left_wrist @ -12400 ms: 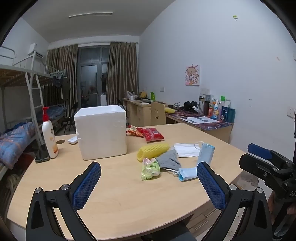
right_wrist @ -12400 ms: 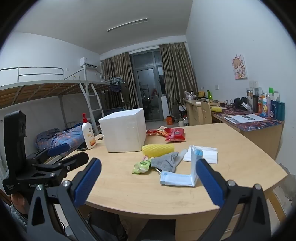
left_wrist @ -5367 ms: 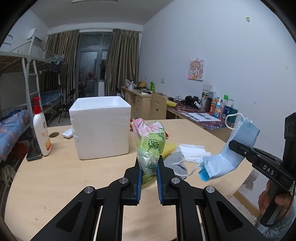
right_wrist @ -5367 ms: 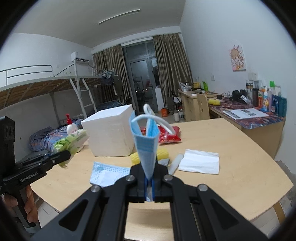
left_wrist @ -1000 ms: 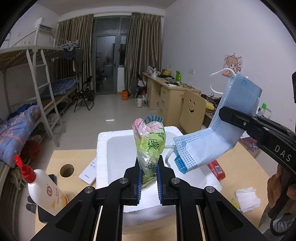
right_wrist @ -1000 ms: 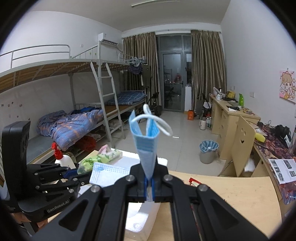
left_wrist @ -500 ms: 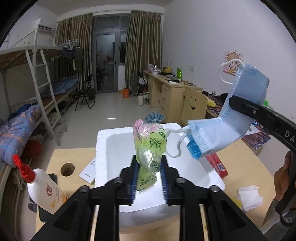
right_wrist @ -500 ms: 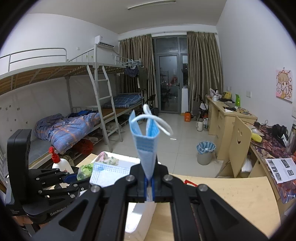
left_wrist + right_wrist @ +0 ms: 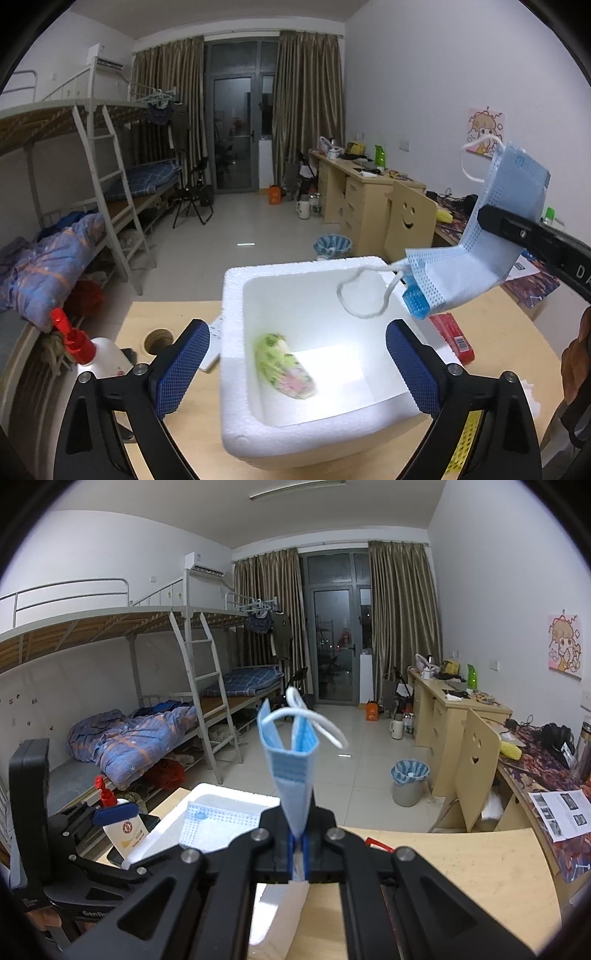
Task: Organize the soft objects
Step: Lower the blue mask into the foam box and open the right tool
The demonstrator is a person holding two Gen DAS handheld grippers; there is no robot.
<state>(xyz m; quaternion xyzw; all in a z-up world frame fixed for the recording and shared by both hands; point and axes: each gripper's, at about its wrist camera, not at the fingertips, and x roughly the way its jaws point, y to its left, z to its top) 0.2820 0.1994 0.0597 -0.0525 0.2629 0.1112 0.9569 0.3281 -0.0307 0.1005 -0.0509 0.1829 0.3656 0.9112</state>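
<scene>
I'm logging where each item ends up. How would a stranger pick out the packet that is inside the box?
Find the white foam box on the round wooden table. On its floor, toward the left wall, lies a soft green plastic packet with a pink end. Nothing else lies inside; the blue face mask hangs above in the right gripper.

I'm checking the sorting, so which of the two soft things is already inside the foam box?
The green snack packet, lying loose inside the foam box. The blue face mask is clamped in the right gripper, above the rim.
</scene>
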